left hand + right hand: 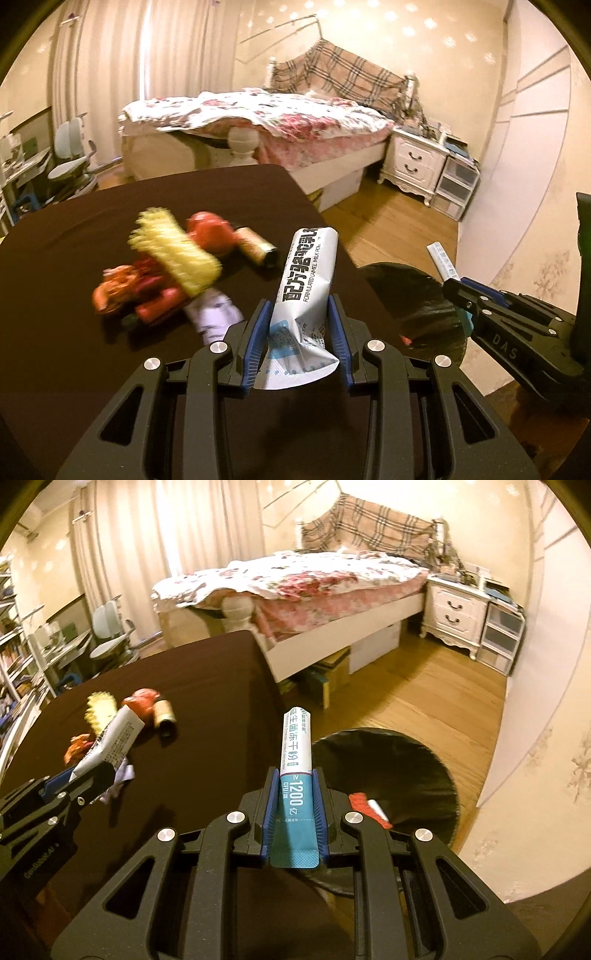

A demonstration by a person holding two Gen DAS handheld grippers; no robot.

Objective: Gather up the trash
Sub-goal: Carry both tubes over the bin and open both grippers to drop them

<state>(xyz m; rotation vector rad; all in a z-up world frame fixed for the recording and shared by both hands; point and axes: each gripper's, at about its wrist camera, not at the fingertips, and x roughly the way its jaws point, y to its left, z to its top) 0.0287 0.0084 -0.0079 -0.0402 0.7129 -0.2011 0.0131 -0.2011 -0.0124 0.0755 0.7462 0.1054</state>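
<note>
My left gripper (299, 314) is shut on a silver camel-milk powder sachet (308, 273) and holds it above the right part of the dark table (74, 221). My right gripper (295, 779) is shut on a white and teal probiotic sachet (296, 746) at the table's right edge, beside the black-lined trash bin (406, 760). The bin also shows in the left wrist view (413, 295), with a red wrapper (365, 806) inside. On the table lie a yellow wrapper (173, 254), red wrappers (147, 291), a red crumpled piece (208, 230), a gold tube (256, 245) and a pale purple scrap (214, 314).
A bed (266, 122) with a floral cover stands beyond the table. A white nightstand (413, 162) and plastic drawers (456, 184) are at the right. A desk chair (70, 155) and shelves (14, 657) are at the left. Wooden floor (424, 701) lies around the bin.
</note>
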